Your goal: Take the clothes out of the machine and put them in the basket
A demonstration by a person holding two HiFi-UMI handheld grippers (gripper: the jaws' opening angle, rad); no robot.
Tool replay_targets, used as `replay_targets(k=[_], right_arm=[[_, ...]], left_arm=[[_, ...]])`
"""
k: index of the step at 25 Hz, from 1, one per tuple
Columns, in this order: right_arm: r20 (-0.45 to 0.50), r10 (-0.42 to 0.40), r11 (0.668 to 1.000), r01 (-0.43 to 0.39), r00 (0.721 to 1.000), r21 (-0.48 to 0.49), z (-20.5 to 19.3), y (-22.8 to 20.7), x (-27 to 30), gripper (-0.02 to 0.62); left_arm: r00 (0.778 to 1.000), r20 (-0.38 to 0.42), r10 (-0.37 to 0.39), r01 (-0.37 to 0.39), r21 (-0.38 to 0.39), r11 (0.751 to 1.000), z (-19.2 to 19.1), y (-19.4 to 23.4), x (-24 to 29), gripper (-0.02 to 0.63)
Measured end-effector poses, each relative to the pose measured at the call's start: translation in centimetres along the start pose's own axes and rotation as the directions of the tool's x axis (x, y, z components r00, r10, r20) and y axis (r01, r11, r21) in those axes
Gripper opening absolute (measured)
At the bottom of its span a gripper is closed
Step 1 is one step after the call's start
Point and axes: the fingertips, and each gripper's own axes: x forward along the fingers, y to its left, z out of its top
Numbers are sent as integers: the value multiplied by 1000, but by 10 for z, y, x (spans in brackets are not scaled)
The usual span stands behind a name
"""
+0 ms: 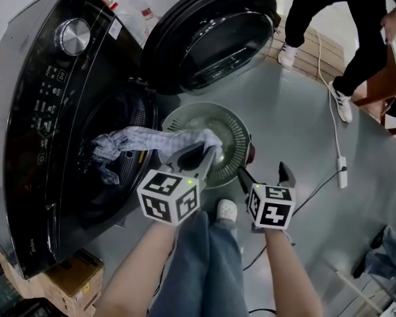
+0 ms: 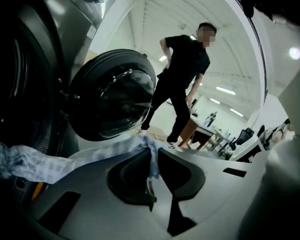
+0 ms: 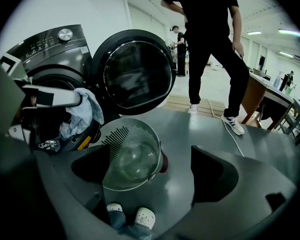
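Left gripper [image 1: 204, 156] is clenched on one end of a pale checked cloth [image 1: 152, 139]; right gripper [image 1: 264, 176] has its jaws apart with nothing between them. The cloth runs taut from that pinch, which sits over the near left rim of the basket [image 1: 243, 136], back into the mouth of the machine [image 1: 39, 78], where its tail hangs bunched. The basket looks empty, standing on the floor just before the open door [image 1: 211, 32].

To my eye the pull wants finishing cleanly: keep the pinch tight, lift enough that the tail clears the drum lip rather than snagging, carry the cloth over the basket's middle, and only then let go. The free gripper could gather the trailing end.

Left forearm reaches forward, its gripper tipped gently down toward the basket. Right gripper points more steeply at the floor, just beside the basket's near right edge.
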Motion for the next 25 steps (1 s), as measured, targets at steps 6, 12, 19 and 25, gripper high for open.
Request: replay_targets(k=[6,12,19,25], right_arm=[[-6,7,1000,-7,1000,-4,-2,0,1,503],[-9,15,1000,-16,1000,-7,-1,5,7,503],[-22,26,999,-27,999,-21,-4,18,15,503],[-38,40,998,-41,998,-39,-14,34,29,503]], left_arm=[[996,-63,59,-57,30,998,-14,7,10,43],[969,-163,187,-170,110,979,-38,32,14,342],[945,-216,246,-220,137,966,-55,58,8,403],[919,-246,308,-272,170,947,-75,96,-5,403]])
